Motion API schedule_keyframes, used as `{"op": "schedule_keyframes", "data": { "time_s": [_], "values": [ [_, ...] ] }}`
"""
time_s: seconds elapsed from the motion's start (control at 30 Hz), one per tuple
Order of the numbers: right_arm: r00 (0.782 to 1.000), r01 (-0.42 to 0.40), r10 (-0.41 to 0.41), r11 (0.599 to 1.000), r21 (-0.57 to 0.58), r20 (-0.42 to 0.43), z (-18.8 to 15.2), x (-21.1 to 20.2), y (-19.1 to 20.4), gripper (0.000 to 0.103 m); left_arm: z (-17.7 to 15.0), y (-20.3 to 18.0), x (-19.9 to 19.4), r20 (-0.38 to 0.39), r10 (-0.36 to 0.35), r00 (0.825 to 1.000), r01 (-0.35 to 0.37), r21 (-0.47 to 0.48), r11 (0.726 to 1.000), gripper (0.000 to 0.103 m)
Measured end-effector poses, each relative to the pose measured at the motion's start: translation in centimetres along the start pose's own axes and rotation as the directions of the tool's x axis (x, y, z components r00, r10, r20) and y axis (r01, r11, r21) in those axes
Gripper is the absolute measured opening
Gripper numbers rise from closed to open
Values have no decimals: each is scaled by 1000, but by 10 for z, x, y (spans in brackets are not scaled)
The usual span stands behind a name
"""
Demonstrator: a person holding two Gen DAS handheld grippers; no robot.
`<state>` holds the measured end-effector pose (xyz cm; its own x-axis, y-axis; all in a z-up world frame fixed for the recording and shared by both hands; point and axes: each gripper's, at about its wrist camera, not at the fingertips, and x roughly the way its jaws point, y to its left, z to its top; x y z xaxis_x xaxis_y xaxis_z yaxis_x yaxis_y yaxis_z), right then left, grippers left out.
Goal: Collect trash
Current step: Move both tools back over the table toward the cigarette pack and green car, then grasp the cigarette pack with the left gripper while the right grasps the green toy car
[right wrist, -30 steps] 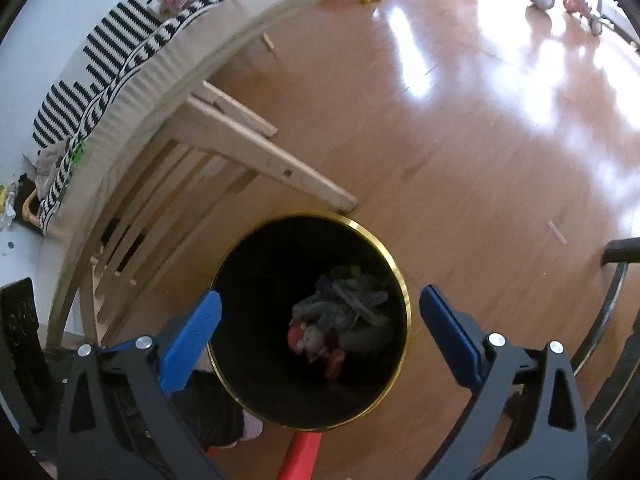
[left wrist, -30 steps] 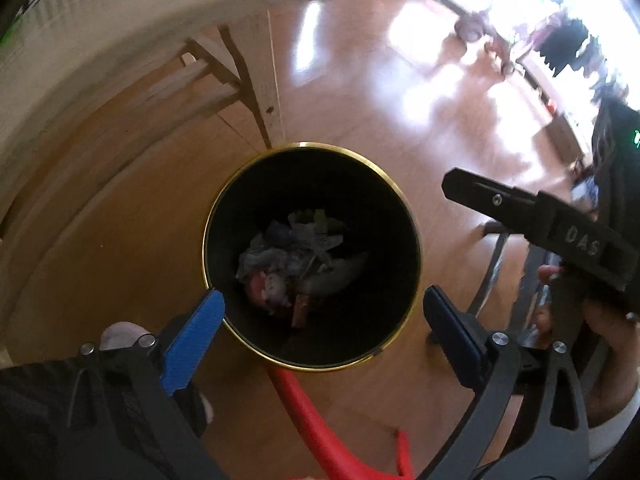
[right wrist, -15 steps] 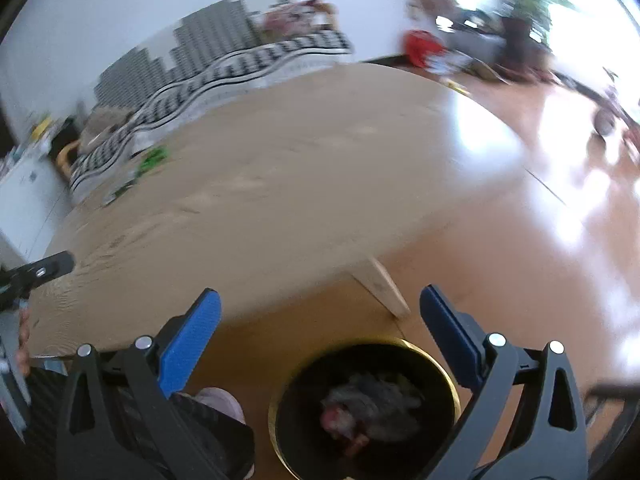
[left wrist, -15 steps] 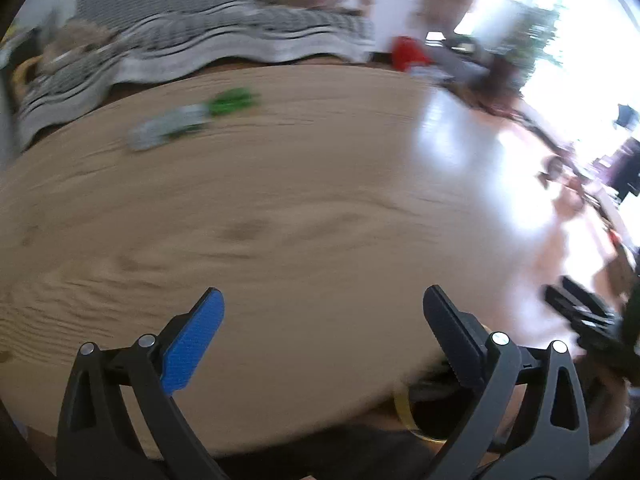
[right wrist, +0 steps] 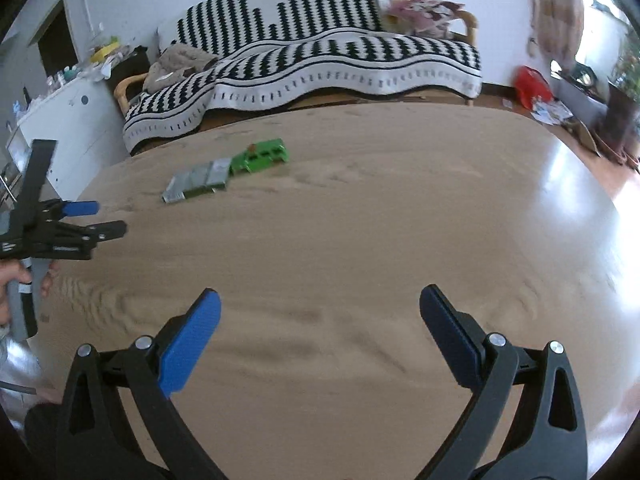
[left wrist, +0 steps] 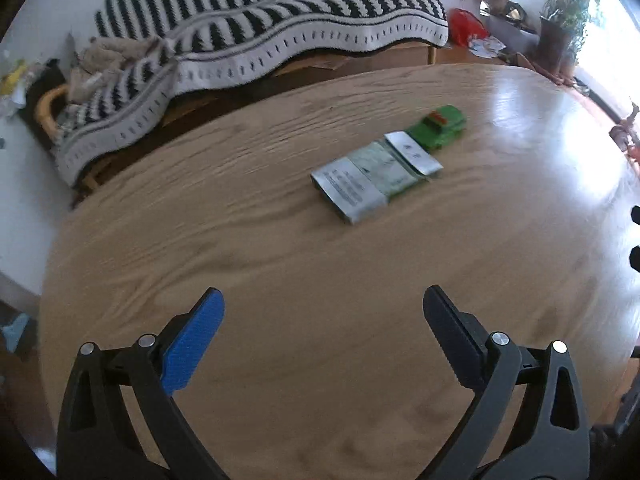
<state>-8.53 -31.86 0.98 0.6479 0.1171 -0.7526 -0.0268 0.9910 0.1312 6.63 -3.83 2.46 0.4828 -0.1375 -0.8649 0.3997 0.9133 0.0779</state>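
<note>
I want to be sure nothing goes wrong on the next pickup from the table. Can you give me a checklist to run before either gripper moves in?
1. Left gripper open and empty: ok.
2. Right gripper open and empty: ok.
3. Target in view: ok, a flat silver wrapper lies on the wooden table.
4. Wrapper apart from non-trash: not ok, its far end meets or overlaps the green toy car.
5. Path to the wrapper free: ok, only bare tabletop lies between the left gripper and it.
6. Bin within reach: cannot tell, no bin shows in either view.
</note>
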Motion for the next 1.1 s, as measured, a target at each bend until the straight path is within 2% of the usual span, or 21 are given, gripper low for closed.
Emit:
{"op": "schedule_keyframes", "data": {
  "time_s": [0.1,0.17,0.27,0.3,0.37,0.47,0.6,0.8,0.87,0.9,0.93,1.1],
  "values": [
    [1000,-3,3,999,-32,-17,25,29,3,96,17,9,28,-27,-50,998,51,26,998,97],
    [997,-60,58,997,-50,-42,45,49,5,96,31,9,45,-51,-97,994,101,86,991,97],
    [987,-143,127,974,-175,-97,72,79,6,96,52,8,73,-118,-158,980,183,237,954,97],
    [986,-153,133,963,-222,-105,77,85,8,96,55,9,76,-120,-189,975,214,260,941,97],
    [980,-190,153,918,-347,-130,87,105,11,96,68,12,85,-124,-219,968,248,309,918,97],
    [964,-259,195,848,-462,-182,93,137,14,96,78,16,90,-112,-254,961,277,369,887,97],
    [964,-263,184,776,-573,-194,107,171,15,96,76,13,88,-75,-290,954,294,412,862,97],
    [965,-261,205,714,-650,-162,127,188,21,96,73,8,89,-45,-296,954,289,399,870,97],
    [968,-249,201,693,-677,-150,129,190,27,96,72,6,86,-24,-305,952,290,395,872,84],
    [969,-244,198,689,-682,-147,131,190,29,96,70,5,81,-6,-308,951,286,393,874,65],
    [970,-240,199,686,-687,-141,131,189,31,96,70,3,79,-2,-296,955,275,376,885,62],
    [965,-258,217,678,-689,-148,128,181,37,96,62,-4,75,6,-278,961,258,352,900,59]
  ]
}}
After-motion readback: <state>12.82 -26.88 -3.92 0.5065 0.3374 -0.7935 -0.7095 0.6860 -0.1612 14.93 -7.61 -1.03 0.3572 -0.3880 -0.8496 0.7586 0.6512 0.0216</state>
